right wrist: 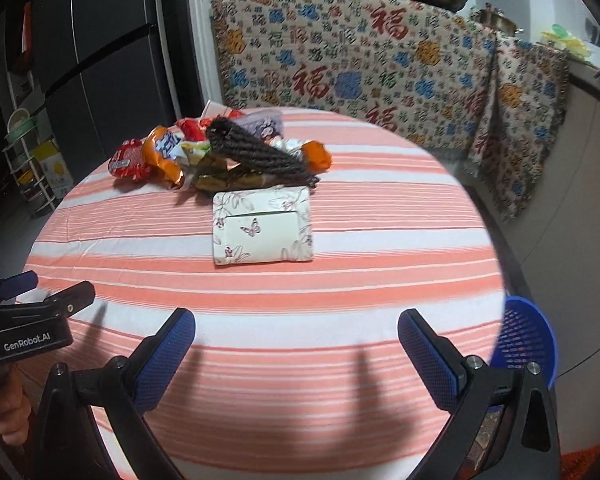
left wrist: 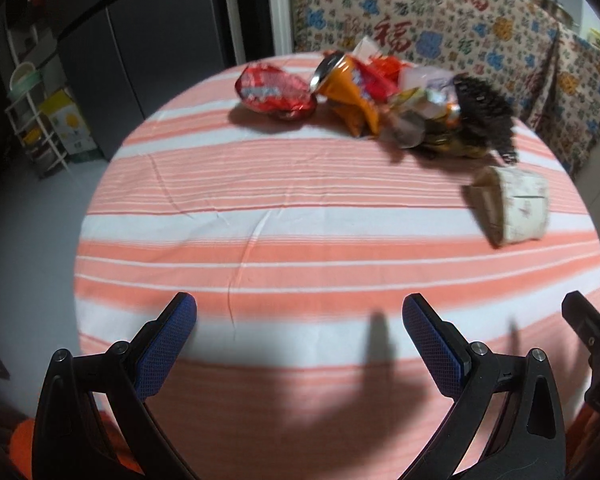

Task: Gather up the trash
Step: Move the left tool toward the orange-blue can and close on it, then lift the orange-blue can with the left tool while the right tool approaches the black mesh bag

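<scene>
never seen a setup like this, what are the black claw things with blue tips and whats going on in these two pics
They are two hand-held grippers, one in each of a person's hands, and each carries a camera looking along its fingers. One picture looks out from the left gripper, the other from the right gripper. Both are open and hold nothing. They hover over a round table with a striped cloth. At its far side lies a pile of snack wrappers, with a dark ridged cone-shaped piece on it. Nearer lies a white floral packet. A blue mesh basket sits beside the table, on the right.
</scene>
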The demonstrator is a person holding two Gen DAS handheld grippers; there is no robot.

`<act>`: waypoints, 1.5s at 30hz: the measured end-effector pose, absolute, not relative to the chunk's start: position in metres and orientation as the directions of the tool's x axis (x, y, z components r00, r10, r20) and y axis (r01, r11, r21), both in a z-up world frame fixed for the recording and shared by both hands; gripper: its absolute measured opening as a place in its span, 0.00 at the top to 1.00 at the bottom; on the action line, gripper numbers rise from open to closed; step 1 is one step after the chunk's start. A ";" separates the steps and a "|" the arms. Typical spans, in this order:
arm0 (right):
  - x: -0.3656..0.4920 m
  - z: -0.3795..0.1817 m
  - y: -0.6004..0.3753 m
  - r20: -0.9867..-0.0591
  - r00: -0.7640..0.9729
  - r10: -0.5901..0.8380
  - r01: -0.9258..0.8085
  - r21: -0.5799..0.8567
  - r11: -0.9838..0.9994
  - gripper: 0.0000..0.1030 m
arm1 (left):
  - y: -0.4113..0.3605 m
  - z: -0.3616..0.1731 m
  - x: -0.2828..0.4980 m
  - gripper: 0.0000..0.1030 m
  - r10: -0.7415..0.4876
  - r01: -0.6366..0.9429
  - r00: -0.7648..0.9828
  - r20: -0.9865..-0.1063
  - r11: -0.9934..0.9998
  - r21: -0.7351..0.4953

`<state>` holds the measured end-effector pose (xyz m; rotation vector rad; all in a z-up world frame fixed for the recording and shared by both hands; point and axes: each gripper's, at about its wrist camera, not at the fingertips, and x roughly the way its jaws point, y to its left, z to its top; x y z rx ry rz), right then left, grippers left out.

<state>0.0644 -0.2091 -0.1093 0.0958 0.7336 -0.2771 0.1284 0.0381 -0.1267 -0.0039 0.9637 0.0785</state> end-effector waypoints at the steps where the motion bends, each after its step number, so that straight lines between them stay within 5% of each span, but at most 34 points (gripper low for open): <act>1: 0.072 -0.113 -0.210 -0.682 0.700 -0.211 0.282 -0.007 0.959 0.00 | 0.040 -0.131 0.133 0.01 0.059 -0.071 0.558 -0.828 0.997 0.023; 10: 0.128 -0.138 -0.214 -0.766 0.626 -0.144 0.265 0.035 0.964 0.00 | 0.045 -0.145 0.157 0.00 0.039 -0.052 0.562 -0.826 0.999 0.011; 27: 0.170 -0.139 -0.242 -0.761 0.610 -0.221 0.286 -0.048 0.957 0.00 | 0.055 -0.143 0.206 0.01 0.035 -0.056 0.581 -0.813 0.998 0.002; 32: 0.171 -0.139 -0.244 -0.760 0.612 -0.220 0.279 -0.053 0.959 0.00 | 0.051 -0.106 0.220 0.01 -0.084 -0.007 0.662 -0.744 0.993 -0.118; 36: 0.171 -0.140 -0.245 -0.759 0.612 -0.221 0.280 -0.054 0.959 0.00 | 0.034 -0.078 0.265 0.02 -0.090 0.064 0.703 -0.705 0.996 -0.063; 42: 0.171 -0.140 -0.244 -0.759 0.613 -0.221 0.280 -0.053 0.959 0.00 | 0.023 -0.084 0.322 0.32 -0.198 0.136 0.632 -0.750 0.980 -0.144; 45: 0.171 -0.140 -0.244 -0.759 0.613 -0.221 0.280 -0.053 0.958 0.00 | 0.011 -0.089 0.321 0.64 -0.200 0.155 0.608 -0.768 0.979 -0.132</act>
